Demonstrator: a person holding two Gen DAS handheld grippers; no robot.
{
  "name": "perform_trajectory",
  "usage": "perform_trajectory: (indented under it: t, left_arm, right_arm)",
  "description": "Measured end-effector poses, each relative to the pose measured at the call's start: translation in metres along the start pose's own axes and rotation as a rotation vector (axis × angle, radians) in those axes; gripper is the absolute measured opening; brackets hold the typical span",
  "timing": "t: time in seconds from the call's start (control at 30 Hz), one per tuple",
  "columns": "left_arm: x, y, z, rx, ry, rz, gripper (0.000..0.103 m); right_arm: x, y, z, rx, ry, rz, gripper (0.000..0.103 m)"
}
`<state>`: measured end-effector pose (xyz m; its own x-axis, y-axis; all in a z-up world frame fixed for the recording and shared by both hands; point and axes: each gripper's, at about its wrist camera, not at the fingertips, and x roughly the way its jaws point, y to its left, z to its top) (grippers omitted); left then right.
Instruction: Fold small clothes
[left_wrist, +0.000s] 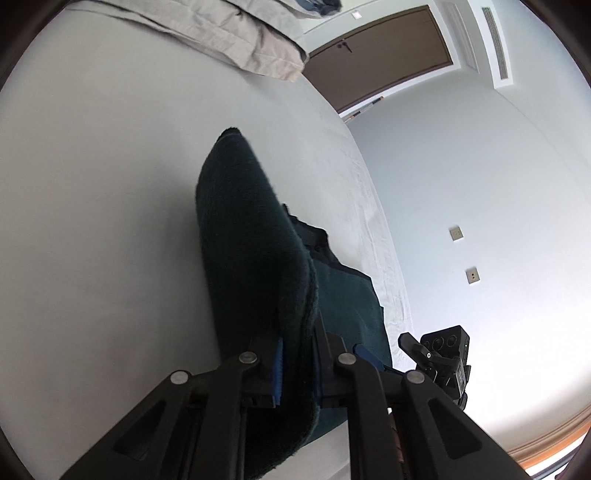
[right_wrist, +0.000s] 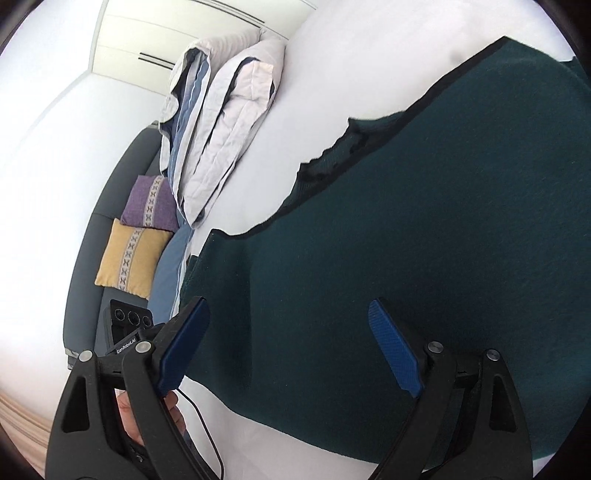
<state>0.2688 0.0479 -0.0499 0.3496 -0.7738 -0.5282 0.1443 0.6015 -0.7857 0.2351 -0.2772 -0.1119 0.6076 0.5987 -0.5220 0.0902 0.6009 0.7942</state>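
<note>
A dark green knitted garment (right_wrist: 424, 221) with a black-edged hem lies spread on the white bed (right_wrist: 332, 74). In the left wrist view my left gripper (left_wrist: 297, 365) is shut on a fold of this garment (left_wrist: 251, 240), its blue pads (left_wrist: 277, 369) pinching the cloth, and the pinched edge stands raised off the sheet. My right gripper (right_wrist: 288, 310) hovers open just over the garment's near part, blue pads (right_wrist: 395, 347) wide apart and nothing pressed between them. The right gripper's camera housing (left_wrist: 447, 350) shows at the lower right of the left wrist view.
A folded pale quilt (right_wrist: 221, 122) lies along the bed's far side (left_wrist: 229, 33). A grey sofa holds a purple cushion (right_wrist: 151, 203) and a yellow cushion (right_wrist: 129, 254). A brown door (left_wrist: 380, 55) and white wall stand beyond. A hand (right_wrist: 147, 410) grips the left tool.
</note>
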Motion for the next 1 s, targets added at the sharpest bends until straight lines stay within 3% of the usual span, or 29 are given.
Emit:
perform_trajectory:
  t: [0.27,0.43,0.5,0.57,0.6,0.8,0.87,1.0]
  left_arm:
    - [0.112,-0.103,-0.02,0.115,0.108,-0.071,0.012]
    - [0.18,-0.106,-0.049,0.106,0.199,-0.038,0.016]
    - [0.178,-0.108,-0.054,0.097,0.193,-0.078,0.02]
    - [0.166,-0.116,-0.057,0.115,0.181,-0.111,0.05]
    - [0.157,-0.121,-0.056,0.125,0.166,-0.122,0.055]
    - [0.089,-0.131,-0.053,0.108,0.074,-0.25,0.065]
    - [0.08,-0.132,-0.057,0.133,0.07,-0.244,0.065]
    - [0.085,-0.121,-0.068,0.172,0.086,-0.159,0.064]
  right_arm:
    - [-0.076,-0.051,0.044,0.108,-0.11,0.05,0.088]
    - [-0.09,-0.083,0.052,0.168,-0.098,0.053,0.088]
    - [-0.091,-0.092,0.053,0.187,-0.087,0.064,0.087]
    - [-0.09,-0.094,0.056,0.185,-0.084,0.071,0.087]
    - [-0.088,-0.094,0.056,0.185,-0.083,0.068,0.087]
    - [-0.079,-0.086,0.054,0.164,-0.055,0.043,0.087]
    - [-0.074,-0.083,0.052,0.156,-0.033,0.029,0.087]
    - [-0.062,-0.075,0.05,0.136,0.026,-0.033,0.087]
